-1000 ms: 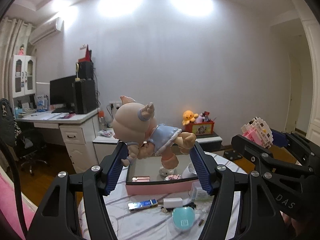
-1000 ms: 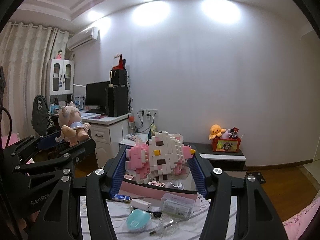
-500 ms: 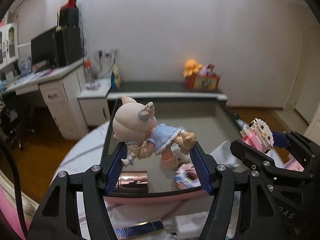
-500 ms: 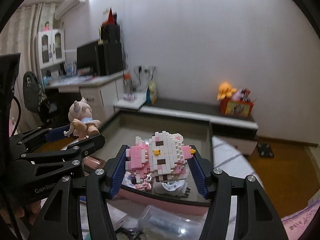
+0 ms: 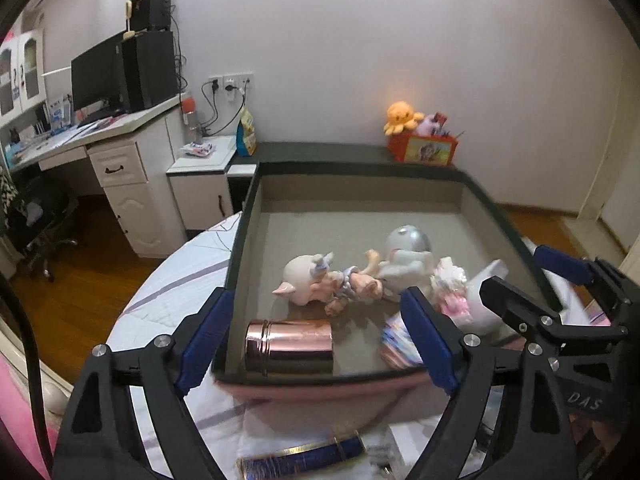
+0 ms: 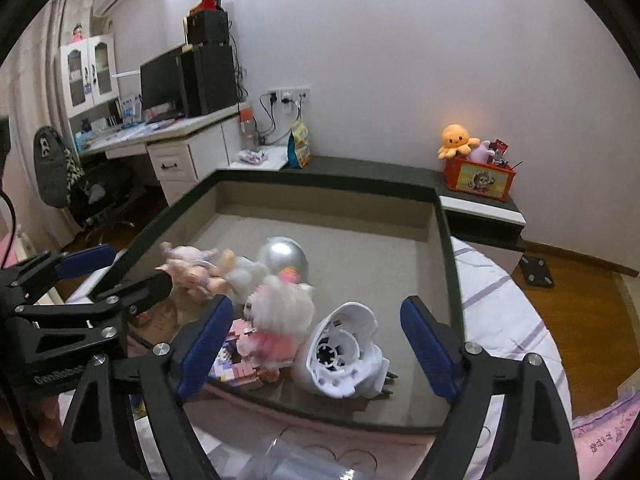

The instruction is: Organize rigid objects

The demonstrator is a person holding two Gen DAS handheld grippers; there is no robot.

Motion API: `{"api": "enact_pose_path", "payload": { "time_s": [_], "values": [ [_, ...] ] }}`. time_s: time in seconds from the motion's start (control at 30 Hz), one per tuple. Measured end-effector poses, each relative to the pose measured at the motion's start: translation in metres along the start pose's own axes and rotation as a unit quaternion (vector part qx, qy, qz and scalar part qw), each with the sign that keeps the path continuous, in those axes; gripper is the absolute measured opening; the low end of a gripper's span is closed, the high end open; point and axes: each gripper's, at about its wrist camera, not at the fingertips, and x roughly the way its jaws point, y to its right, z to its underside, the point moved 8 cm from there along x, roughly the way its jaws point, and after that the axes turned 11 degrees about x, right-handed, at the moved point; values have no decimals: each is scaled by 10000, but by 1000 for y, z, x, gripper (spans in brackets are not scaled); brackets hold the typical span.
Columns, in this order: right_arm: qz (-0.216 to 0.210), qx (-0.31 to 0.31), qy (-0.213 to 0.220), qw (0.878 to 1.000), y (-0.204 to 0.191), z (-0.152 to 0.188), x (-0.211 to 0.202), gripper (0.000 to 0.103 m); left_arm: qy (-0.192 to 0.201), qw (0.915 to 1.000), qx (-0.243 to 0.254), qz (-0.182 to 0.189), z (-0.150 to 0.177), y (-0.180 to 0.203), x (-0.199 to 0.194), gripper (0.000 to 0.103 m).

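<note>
1. The box (image 5: 240, 240) has a dark green rim, a beige inside and a pink outer wall.
2. The pig doll (image 5: 320, 284) is pale pink with a blue dress.
3. The tin (image 5: 289, 346) is shiny rose gold.
4. The block toy (image 6: 272, 328) is pink and white.
5. The shell (image 6: 344, 350) is plain white.
6. The ball (image 6: 284, 258) is silver.
7. The cloth (image 6: 500, 320) is white with lilac stripes.
8. The octopus (image 6: 456, 140) is orange, on a red bin (image 6: 480, 178).
9. The gripper pads (image 5: 206, 336) are blue on black.

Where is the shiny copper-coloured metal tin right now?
In the left wrist view, the copper-coloured metal tin lies on its side inside the dark-rimmed box, near corner, in front of the pig figurine.
</note>
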Motion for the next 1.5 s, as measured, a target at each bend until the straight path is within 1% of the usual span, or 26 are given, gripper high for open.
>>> {"api": "enact_pose_path", "payload": {
  "time_s": [0.07, 0.17, 0.27, 0.33, 0.37, 0.43, 0.5, 0.6, 0.73, 0.87, 0.93, 1.03, 1.17, 1.3, 1.37, 1.5],
  "values": [
    [-10, -16, 132, 9999, -2, -3, -18, 87, 219, 9998, 6, -22, -1, 1, -24, 90],
    [-16, -59, 398, 9992, -11, -6, -51, 87, 536, 9983, 98, -191, -3, 4, -65, 93],
    [-5, -57, 743, 9972, -18, -6, -94, 87, 906, 9954, 134, -276, 1, 7, -110, 97],
    [18, -57, 1009, 9949, -22, -5, -127, 88, 1159, 9926, 152, -328, 6, 11, -142, 101],
    [40, -67, 1082, 9941, -24, -5, -136, 88, 1256, 9913, 152, -362, 7, 12, -155, 102],
    [92, -88, 1297, 9915, -27, -1, -168, 88, 1423, 9887, 230, -403, 9, 16, -177, 103],
    [132, -112, 1443, 9894, -31, 2, -189, 88, 1580, 9856, 335, -500, 15, 20, -204, 103],
    [173, -134, 1658, 9859, -38, 9, -224, 88, 1790, 9816, 327, -581, 23, 25, -241, 103],
    [202, -102, 1984, 9799, -48, 20, -271, 88, 2023, 9780, 254, -448, 33, 29, -281, 103],
    [127, -111, 2215, 9750, -57, 32, -308, 88, 2255, 9726, 272, -491, 41, 34, -317, 103],
    [108, -157, 2326, 9724, -62, 36, -324, 88, 2361, 9701, 276, -496, 45, 36, -332, 103],
    [117, -184, 2466, 9689, -65, 40, -341, 88, 2441, 9683, 279, -457, 44, 40, -343, 103],
    [115, -142, 2628, 9647, -61, 40, -355, 88, 2599, 9634, 399, -527, 39, 49, -354, 103],
    [246, -65, 2732, 9616, -56, 38, -361, 88, 2676, 9612, 501, -443, 39, 59, -359, 103],
    [316, -33, 2768, 9604, -55, 38, -363, 88, 2754, 9586, 518, -507, 39, 61, -362, 103],
    [358, 1, 2836, 9583, -54, 40, -367, 88, 2753, 9576, 561, -632, 38, 62, -364, 103]
  ]
}}
